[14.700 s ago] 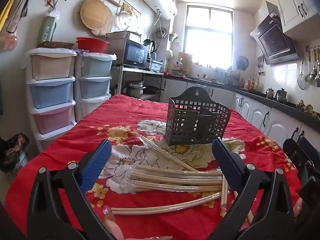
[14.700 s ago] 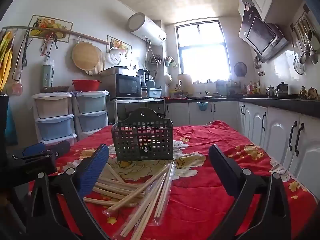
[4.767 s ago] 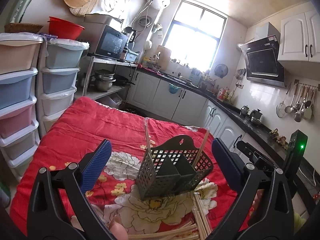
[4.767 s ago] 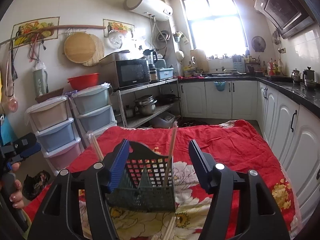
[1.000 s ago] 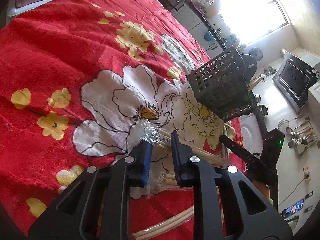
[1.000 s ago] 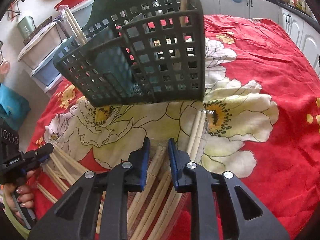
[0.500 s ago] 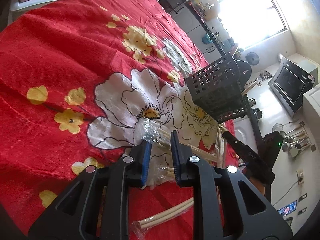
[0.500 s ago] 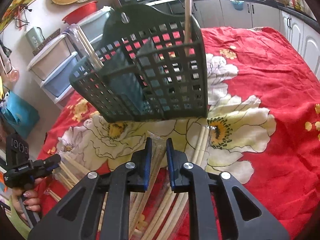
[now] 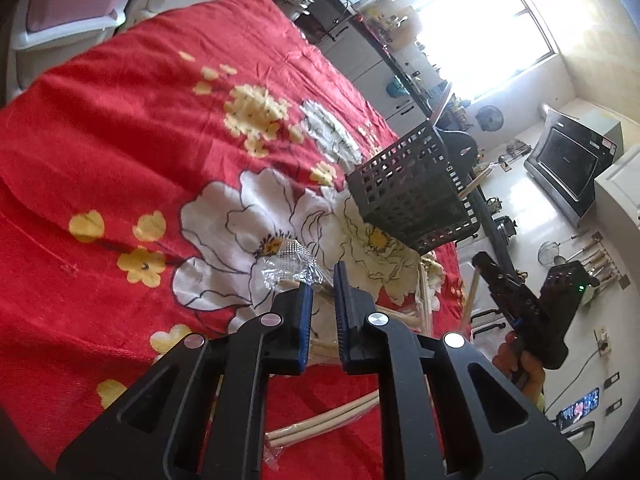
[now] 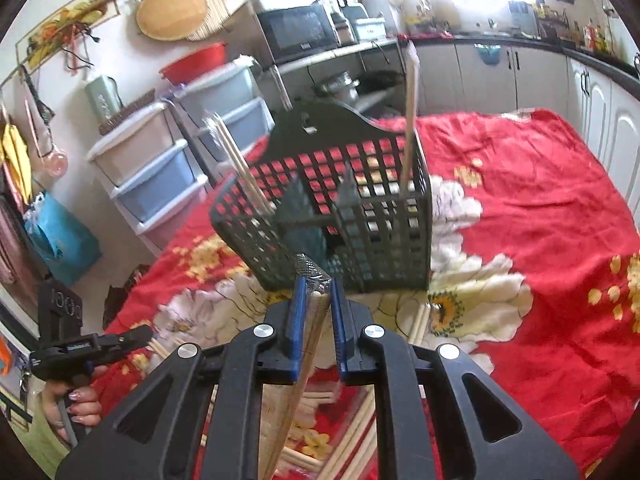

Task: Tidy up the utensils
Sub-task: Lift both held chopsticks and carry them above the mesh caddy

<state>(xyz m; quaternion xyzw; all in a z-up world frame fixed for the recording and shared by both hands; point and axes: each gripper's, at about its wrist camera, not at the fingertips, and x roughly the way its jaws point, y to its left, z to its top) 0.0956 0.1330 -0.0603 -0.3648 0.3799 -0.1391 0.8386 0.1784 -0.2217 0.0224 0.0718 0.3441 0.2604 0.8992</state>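
Left tool (image 9: 322,280) clamped on wrapped chopsticks (image 9: 294,268); black basket (image 9: 412,196) beyond

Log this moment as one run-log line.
left hand-held gripper: shut on wrapped chopsticks | right hand-held gripper: shut on wrapped pair | basket: holds two pairs | loose chopsticks: on red cloth

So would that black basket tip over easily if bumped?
Probably. The basket looks like thin, light openwork plastic, and it sits tilted on soft red cloth. The tall chopsticks standing in it likely add leverage.
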